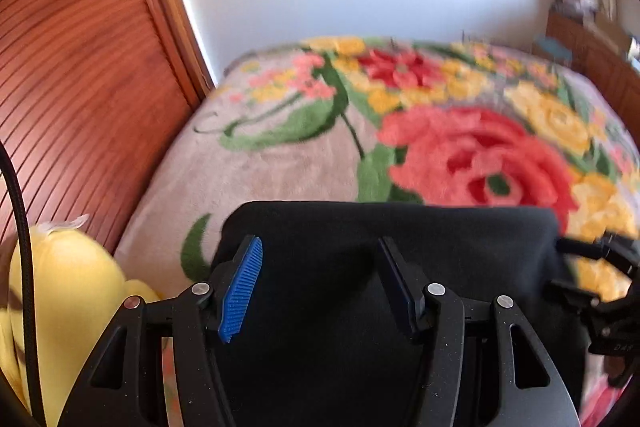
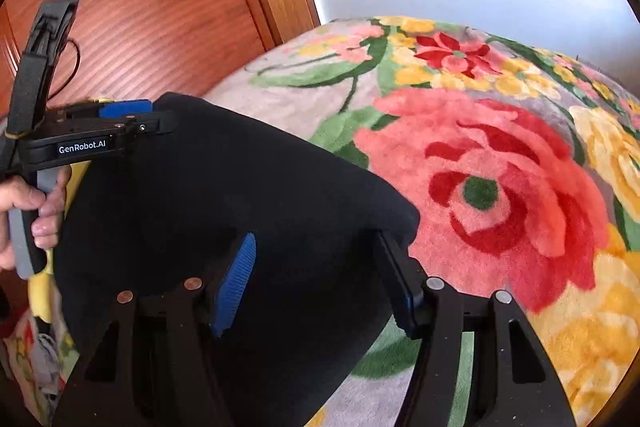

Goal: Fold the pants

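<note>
The black pants (image 1: pixel 380 287) lie bunched on the floral blanket (image 1: pixel 280 163), their far edge straight across the left wrist view. My left gripper (image 1: pixel 316 243) rests over them with its jaws apart, black cloth lying between and under the blue-padded fingers (image 1: pixel 240 287). My right gripper (image 2: pixel 316 239) stands the same way at the pants' (image 2: pixel 224 195) right corner, where the cloth edge laps over the right fingertip. Each view shows the other tool: the left gripper (image 2: pixel 162 121) at the pants' far left corner, the right gripper (image 1: pixel 560 263) blurred at the right edge.
A wooden slatted door (image 1: pixel 80 87) runs along the bed's left side. A yellow soft toy (image 1: pixel 68 287) sits by the pants' left end. A person's hand (image 2: pixel 32 203) holds the left tool's handle. A wooden dresser (image 1: pixel 592 55) stands far right. The blanket (image 2: pixel 500 187) stretches beyond the pants.
</note>
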{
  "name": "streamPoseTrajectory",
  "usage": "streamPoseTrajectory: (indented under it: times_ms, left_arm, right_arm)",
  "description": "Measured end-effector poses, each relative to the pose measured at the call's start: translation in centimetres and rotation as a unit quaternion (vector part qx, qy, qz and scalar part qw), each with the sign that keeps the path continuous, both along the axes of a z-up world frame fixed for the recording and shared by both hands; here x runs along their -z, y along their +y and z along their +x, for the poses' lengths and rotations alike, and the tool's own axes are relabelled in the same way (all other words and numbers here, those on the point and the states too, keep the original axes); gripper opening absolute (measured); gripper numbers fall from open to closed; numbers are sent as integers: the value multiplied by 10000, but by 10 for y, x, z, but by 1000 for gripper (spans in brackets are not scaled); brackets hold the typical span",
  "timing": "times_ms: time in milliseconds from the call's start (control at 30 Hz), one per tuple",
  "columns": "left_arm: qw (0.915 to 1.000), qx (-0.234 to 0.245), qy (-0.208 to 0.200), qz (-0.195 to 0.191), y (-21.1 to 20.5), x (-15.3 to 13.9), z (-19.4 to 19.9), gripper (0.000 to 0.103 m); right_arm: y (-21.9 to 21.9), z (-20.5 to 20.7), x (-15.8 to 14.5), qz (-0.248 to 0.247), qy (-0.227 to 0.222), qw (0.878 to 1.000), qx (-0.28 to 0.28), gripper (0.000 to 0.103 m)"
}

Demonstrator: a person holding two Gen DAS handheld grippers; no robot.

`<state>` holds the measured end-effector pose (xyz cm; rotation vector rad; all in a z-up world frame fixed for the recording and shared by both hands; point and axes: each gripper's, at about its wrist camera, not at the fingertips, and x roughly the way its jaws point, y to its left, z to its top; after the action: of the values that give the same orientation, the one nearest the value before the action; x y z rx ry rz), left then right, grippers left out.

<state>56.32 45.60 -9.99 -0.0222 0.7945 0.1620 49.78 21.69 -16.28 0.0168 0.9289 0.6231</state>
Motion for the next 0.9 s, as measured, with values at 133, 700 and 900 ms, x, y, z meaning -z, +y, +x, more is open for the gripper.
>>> streamPoseTrajectory:
  times_ms: [133, 700, 900]
  left_arm:
    - [9990, -51, -422, -141, -14, -17, -49, 61]
    - [9926, 485, -1096, -207, -122, -100, -226, 65]
    - [9871, 890, -1322, -132, -164, -122, -287, 76]
  right_arm:
    - [-18, -28, -15, 217, -21, 9997, 105, 63]
    - [-117, -191, -133, 147, -769, 9958, 477, 63]
    - [-176, -253, -167, -73, -1029, 9914, 806, 66]
